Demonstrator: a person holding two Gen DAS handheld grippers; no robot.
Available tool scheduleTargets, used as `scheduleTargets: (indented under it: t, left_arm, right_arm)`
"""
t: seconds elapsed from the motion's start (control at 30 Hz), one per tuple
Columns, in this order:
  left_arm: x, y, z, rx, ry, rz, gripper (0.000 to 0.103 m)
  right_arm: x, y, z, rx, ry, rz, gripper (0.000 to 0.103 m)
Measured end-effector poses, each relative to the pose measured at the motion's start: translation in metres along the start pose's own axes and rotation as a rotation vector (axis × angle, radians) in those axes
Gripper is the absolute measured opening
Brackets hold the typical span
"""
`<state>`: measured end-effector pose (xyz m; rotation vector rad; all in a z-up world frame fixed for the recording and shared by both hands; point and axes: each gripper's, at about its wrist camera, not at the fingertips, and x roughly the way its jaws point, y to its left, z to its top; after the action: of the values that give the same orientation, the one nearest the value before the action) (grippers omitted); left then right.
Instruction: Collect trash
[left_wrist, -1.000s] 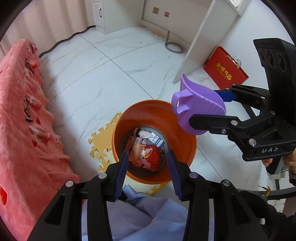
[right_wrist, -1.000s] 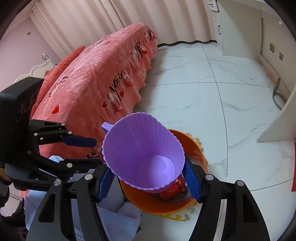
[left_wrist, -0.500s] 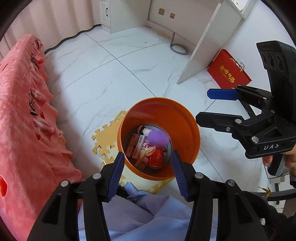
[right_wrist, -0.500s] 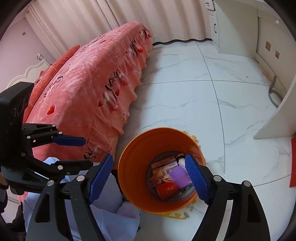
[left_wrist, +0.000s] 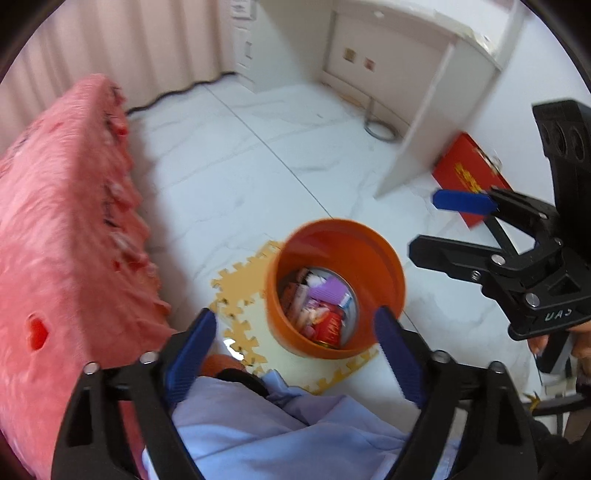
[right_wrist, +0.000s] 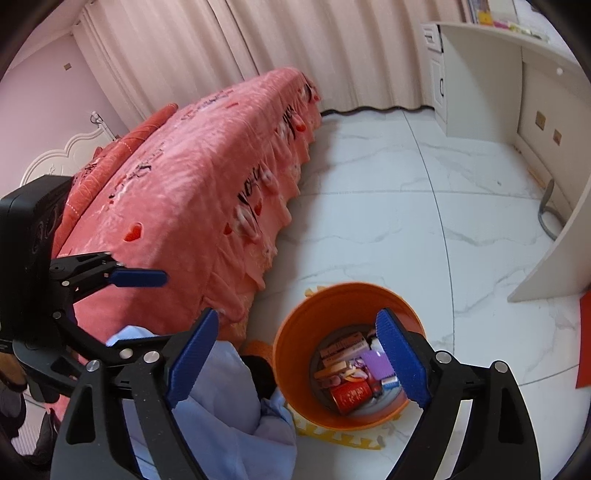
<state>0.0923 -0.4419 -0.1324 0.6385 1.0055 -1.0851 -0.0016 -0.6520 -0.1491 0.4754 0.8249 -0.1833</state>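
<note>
White marble floor (right_wrist: 369, 229) fills most of what I see, and on it stands the orange bin (left_wrist: 384, 258), my landmark for everything else. From my left gripper (left_wrist: 295, 354) outward: its blue-padded jaws stand wide apart with nothing between them, framing the bin from above on its near side. My right gripper (right_wrist: 295, 362) is the same, jaws spread and empty, one pad over the bin's near rim and the other off to the bin's bed side. From the left wrist view I also see the right gripper to the right of the bin, jaws parted. Inside the bin lies the trash: a purple silicone cup (right_wrist: 376, 363) resting on its side on top of the heap, touching a red can (right_wrist: 349, 393) nearer me and small cartons (right_wrist: 343, 349) toward the far wall. Under the bin, poking out around its base, is a yellow puzzle-edged foam mat (left_wrist: 240, 291). Just beside the bin on my near side is a light-blue cloth (right_wrist: 221, 413); I cannot tell what it belongs to. Left of the bin runs the bed with its pink ruffled cover (right_wrist: 192, 192). Beyond the bin, well apart, a white desk (right_wrist: 546, 110) stands against the wall, with a red gift bag (left_wrist: 469, 173) leaning by its leg.
</note>
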Motion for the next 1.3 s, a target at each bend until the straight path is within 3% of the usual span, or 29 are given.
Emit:
scheduleTargets:
  t: [0.07, 0.13, 0.33, 0.5, 0.9, 0.97, 1.3]
  left_arm:
    - [-0.014, 0.007, -0.006, -0.029, -0.025, 0.027, 0.088]
    - [-0.028, 0.015, -0.014, -0.068, -0.051, 0.062, 0.094]
    - [-0.076, 0.043, -0.047, -0.210, -0.139, 0.171, 0.095]
    - [-0.122, 0.054, -0.086, -0.294, -0.222, 0.353, 0.097]
    - [-0.221, 0.080, -0.190, -0.591, -0.350, 0.507, 0.097]
    - [-0.236, 0.082, -0.211, -0.643, -0.383, 0.560, 0.097]
    - [-0.282, 0.077, -0.283, -0.828, -0.476, 0.652, 0.097]
  right_arm:
    - [-0.006, 0.011, 0.002, 0.004, -0.023, 0.009, 0.099]
    - [-0.009, 0.028, 0.004, -0.009, -0.026, 0.037, 0.099]
    - [-0.018, 0.078, 0.007, -0.064, -0.044, 0.089, 0.099]
    - [-0.021, 0.132, 0.005, -0.129, -0.055, 0.128, 0.099]
    - [-0.033, 0.286, -0.015, -0.322, -0.094, 0.324, 0.099]
    - [-0.039, 0.312, -0.023, -0.352, -0.102, 0.362, 0.099]
    - [-0.063, 0.392, -0.072, -0.521, -0.136, 0.447, 0.099]
